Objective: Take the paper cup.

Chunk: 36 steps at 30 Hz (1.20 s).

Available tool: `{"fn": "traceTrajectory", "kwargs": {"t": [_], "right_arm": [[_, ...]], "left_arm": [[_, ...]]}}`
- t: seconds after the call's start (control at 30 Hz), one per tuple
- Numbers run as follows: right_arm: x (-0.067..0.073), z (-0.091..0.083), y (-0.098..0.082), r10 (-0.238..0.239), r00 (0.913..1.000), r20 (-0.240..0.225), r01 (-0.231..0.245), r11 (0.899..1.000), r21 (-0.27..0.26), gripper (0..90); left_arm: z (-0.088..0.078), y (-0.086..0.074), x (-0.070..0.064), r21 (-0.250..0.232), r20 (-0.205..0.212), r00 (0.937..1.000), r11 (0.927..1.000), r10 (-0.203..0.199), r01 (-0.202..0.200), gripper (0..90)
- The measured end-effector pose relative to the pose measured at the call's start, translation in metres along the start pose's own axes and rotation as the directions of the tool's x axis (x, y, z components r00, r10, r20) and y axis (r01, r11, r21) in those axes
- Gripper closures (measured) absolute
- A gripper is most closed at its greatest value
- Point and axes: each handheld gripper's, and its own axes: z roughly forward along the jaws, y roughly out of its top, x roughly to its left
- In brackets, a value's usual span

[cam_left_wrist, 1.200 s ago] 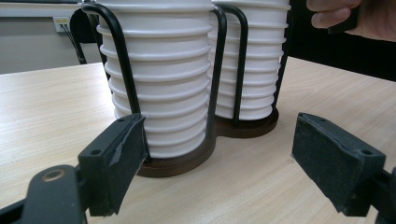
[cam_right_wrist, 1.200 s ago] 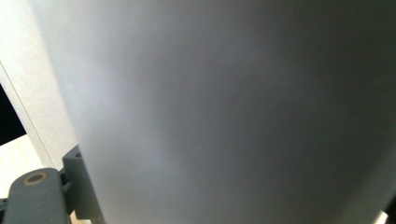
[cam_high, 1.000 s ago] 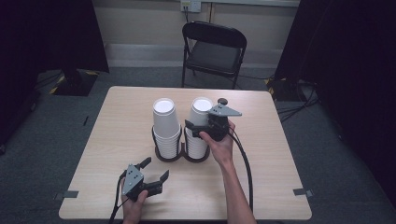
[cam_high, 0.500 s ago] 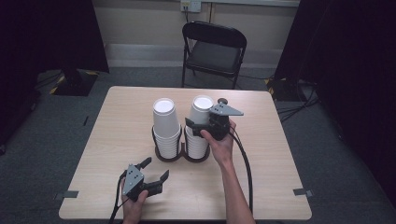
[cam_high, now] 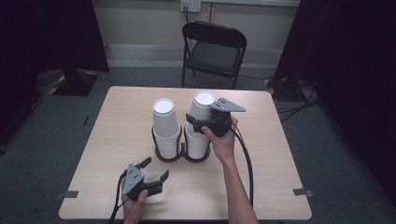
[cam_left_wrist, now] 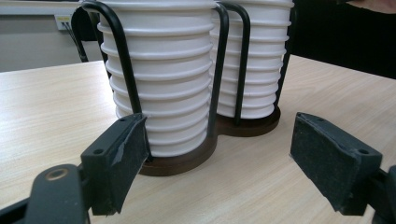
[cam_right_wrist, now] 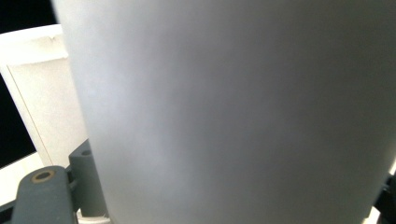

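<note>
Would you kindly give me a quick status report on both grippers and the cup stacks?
Right gripper shut on top cup of right stack. Left gripper open, empty, near table front edge. Left stack untouched in holder. Nothing in the way.

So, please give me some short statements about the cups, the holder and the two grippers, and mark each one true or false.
1. The two cup stacks stand in a dark wire holder. True.
2. The left gripper is closed on a cup. False: its jaws stand wide open, holding nothing.
3. The right gripper is at the top cup of the right stack. True.
4. The cups are red. False: they are white.
5. A folding chair stands behind the table. True.
</note>
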Motion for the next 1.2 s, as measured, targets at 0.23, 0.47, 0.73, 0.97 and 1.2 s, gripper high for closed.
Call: {"fn": "traceTrajectory", "kwargs": {"t": [0.23,0.47,0.73,0.97,1.2], "right_arm": [[0.0,-0.004,0.004,0.006,1.0,0.003,-0.006,1.0,-0.015,14.4],[-0.001,-0.007,0.01,0.011,0.9999,-0.011,-0.011,0.999,-0.03,14.6],[-0.001,-0.013,0.02,0.003,1.0,0.001,-0.003,0.999,-0.051,14.9],[0.002,-0.015,0.024,0.009,0.9999,0.008,-0.008,0.996,-0.086,15.0],[0.001,-0.018,0.033,0.004,0.9999,0.012,-0.003,0.996,-0.088,14.8]], "left_arm": [[0.0,0.0,0.001,0.002,0.012,0.9999,1.0,-0.003,0.003,18.0],[0.0,0.0,0.0,-0.003,0.01,0.9999,1.0,0.001,-0.001,18.0],[0.0,0.0,0.0,-0.007,0.004,1.0,1.0,-0.007,0.007,18.1],[0.001,0.0,-0.001,0.004,-0.005,1.0,1.0,-0.005,0.005,18.1],[0.001,0.0,-0.001,0.002,-0.007,0.9999,0.9999,-0.011,0.011,18.1]]}}
